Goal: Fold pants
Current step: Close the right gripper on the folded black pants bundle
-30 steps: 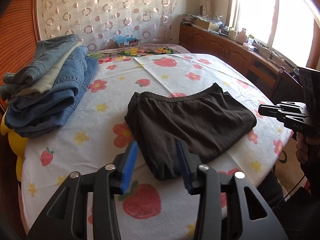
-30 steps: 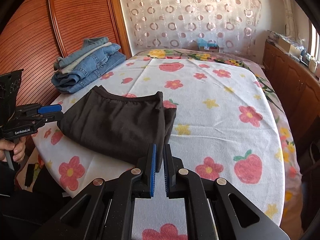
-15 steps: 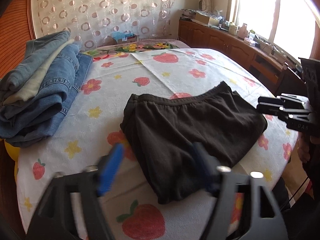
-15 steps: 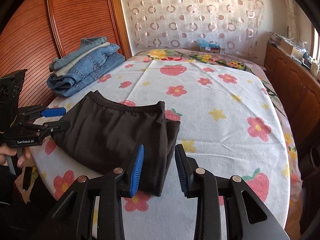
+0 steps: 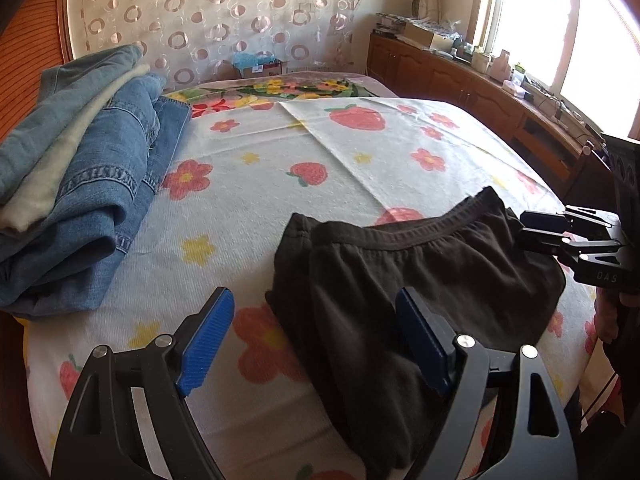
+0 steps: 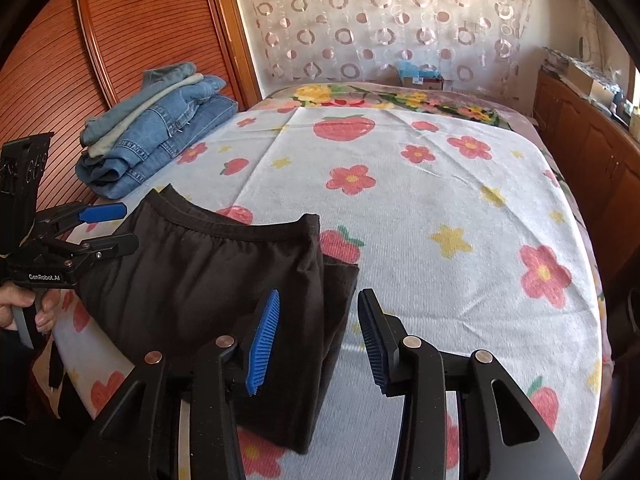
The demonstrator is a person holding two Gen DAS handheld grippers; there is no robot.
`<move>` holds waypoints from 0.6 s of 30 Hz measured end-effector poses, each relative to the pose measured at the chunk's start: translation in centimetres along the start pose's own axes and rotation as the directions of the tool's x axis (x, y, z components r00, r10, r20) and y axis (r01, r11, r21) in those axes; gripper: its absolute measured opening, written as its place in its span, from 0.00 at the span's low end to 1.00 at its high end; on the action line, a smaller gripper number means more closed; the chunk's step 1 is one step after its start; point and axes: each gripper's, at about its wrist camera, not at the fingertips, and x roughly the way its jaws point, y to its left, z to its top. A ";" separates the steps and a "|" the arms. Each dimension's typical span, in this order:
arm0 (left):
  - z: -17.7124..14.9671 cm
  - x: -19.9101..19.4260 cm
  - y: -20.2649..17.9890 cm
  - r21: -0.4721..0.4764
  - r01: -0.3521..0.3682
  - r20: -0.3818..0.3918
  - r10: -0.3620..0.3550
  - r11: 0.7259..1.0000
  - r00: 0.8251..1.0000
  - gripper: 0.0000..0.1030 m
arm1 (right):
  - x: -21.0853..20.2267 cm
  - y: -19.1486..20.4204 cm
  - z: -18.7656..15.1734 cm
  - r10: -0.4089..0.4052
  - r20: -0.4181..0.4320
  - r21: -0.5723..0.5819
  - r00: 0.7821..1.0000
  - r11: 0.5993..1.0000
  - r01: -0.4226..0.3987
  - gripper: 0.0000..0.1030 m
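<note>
The folded black pants [image 5: 420, 280] lie near the table's front edge, waistband facing away; they also show in the right wrist view [image 6: 208, 280]. My left gripper [image 5: 316, 340] is open, its blue pads either side of the pants' left folded edge, holding nothing. My right gripper [image 6: 316, 336] is open over the pants' right folded edge, holding nothing. Each gripper appears in the other's view: the right one [image 5: 560, 236] at the pants' right end, the left one [image 6: 100, 228] at their left end.
A stack of folded blue jeans [image 5: 80, 184] sits at the table's left back, also in the right wrist view [image 6: 160, 128]. The table carries a white flower-and-strawberry cloth [image 6: 440, 200]. A wooden wall stands left, a wooden sideboard [image 5: 480, 88] right under the window.
Both grippers opened wider: the right was shut a second ago and now stands open. Both moved forward, closer over the pants' ends. The pants lie as before.
</note>
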 end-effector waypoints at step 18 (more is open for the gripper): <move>0.6 2.2 1.9 -0.032 0.044 -0.021 -0.044 0.999 0.999 0.81 | 2.0 0.6 1.1 0.012 -0.036 -0.020 0.999 1.000 -0.013 0.41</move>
